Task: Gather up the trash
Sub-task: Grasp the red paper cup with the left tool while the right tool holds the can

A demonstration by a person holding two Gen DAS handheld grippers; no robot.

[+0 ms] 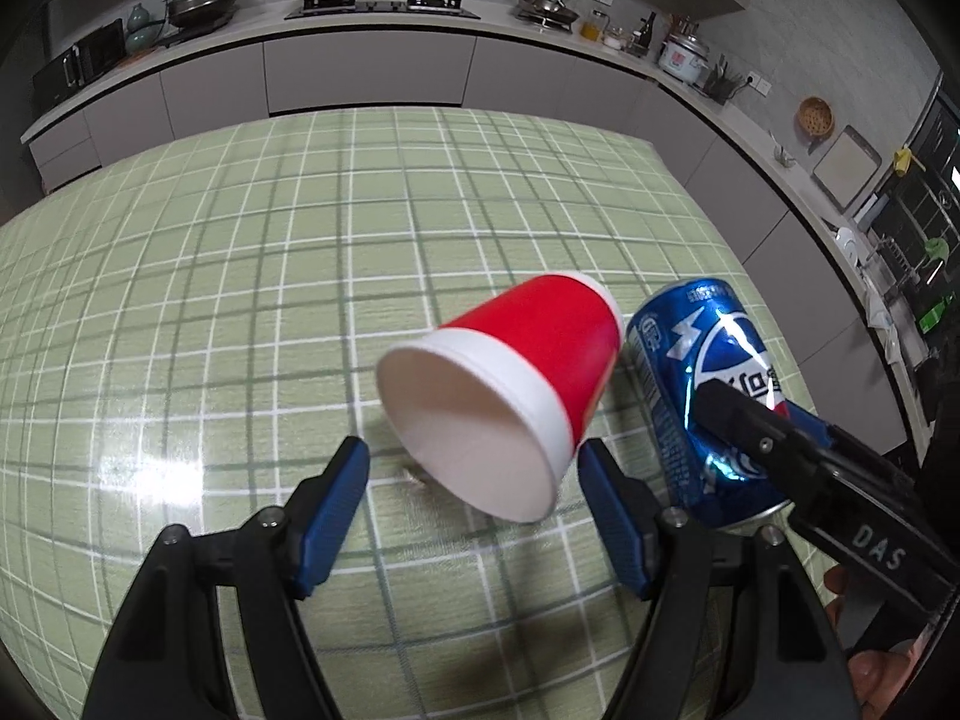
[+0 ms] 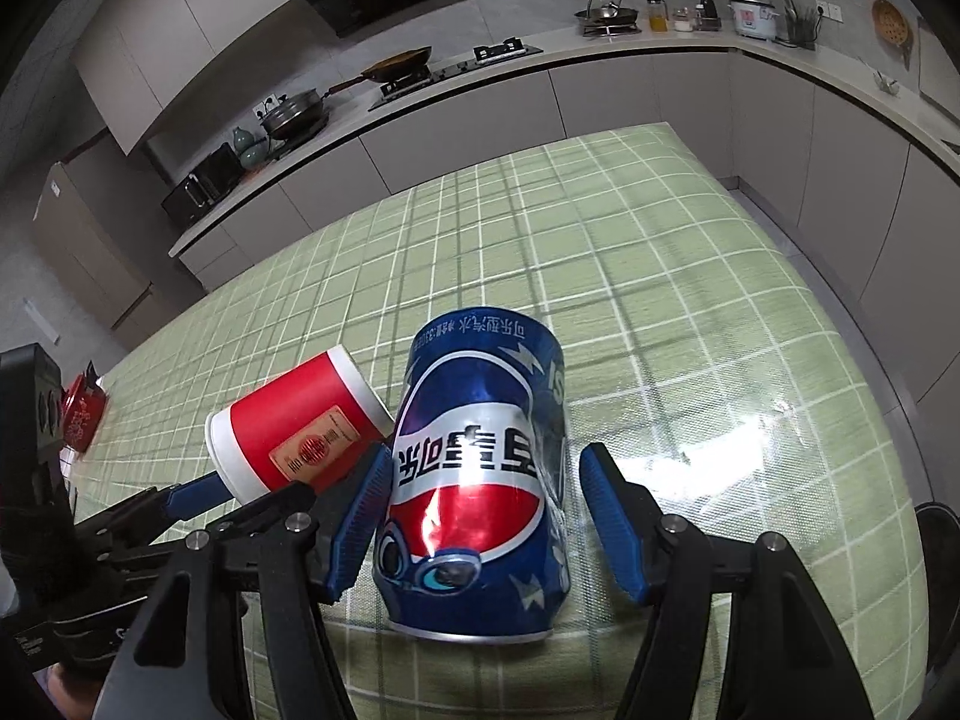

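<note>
Both views are moderately lit, with a cool indoor cast. The glossy green checked tablecloth point(image 1: 252, 252) throws back white glare — a broad patch near left in the left wrist view, another at right in the right wrist view. The blue can point(image 2: 480, 468) carries sharp highlights on its dented metal; the red paper cup point(image 1: 510, 384) is softly blurred at its rim. Shadows under both are faint and short. Fisheye bending is strong — the far counter point(image 1: 384, 30) curves like a bow, and the corners fall to black. Far kitchenware is small and soft.
</note>
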